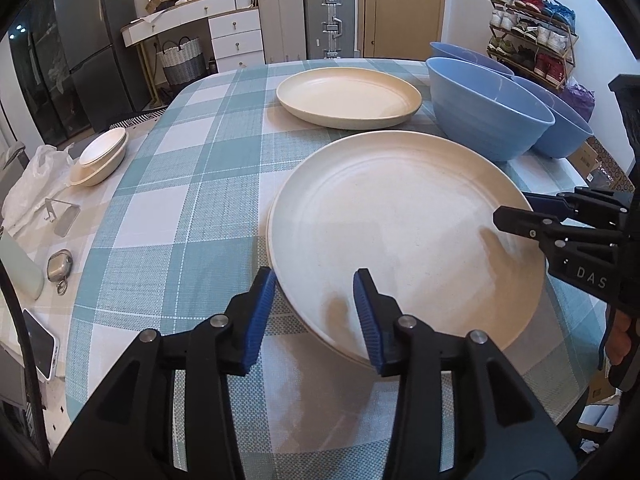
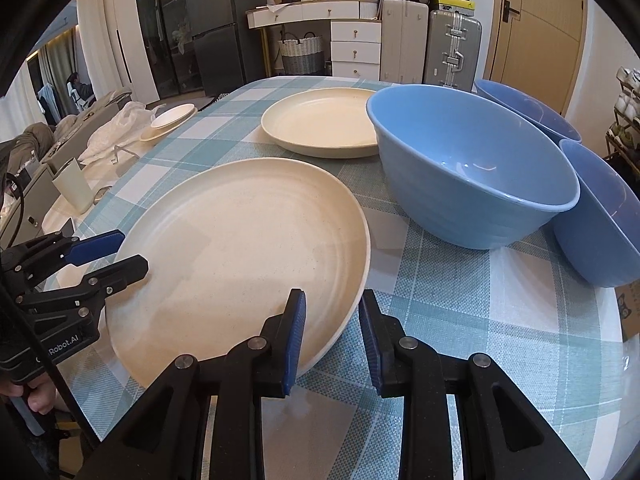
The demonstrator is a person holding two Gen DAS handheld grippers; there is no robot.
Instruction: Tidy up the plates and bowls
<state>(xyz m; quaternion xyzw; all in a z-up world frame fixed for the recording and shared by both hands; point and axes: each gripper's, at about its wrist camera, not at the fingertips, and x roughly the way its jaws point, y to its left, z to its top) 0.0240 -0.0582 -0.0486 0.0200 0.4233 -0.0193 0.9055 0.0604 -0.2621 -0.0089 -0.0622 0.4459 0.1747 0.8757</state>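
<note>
A large cream plate lies near me on the checked tablecloth, and seems to rest on a second plate of the same kind. My left gripper is open, its jaws straddling the plate's near-left rim with a clear gap. On the opposite rim, my right gripper is shut on the plate, one pad inside and one outside. Another cream plate sits farther back. Three blue bowls stand to the right: a big one, one beside it and one behind.
Two small stacked cream dishes sit at the table's left edge by a plastic bag. A phone, a small metal case and a pale cup lie on the left. Suitcases and drawers stand beyond the table.
</note>
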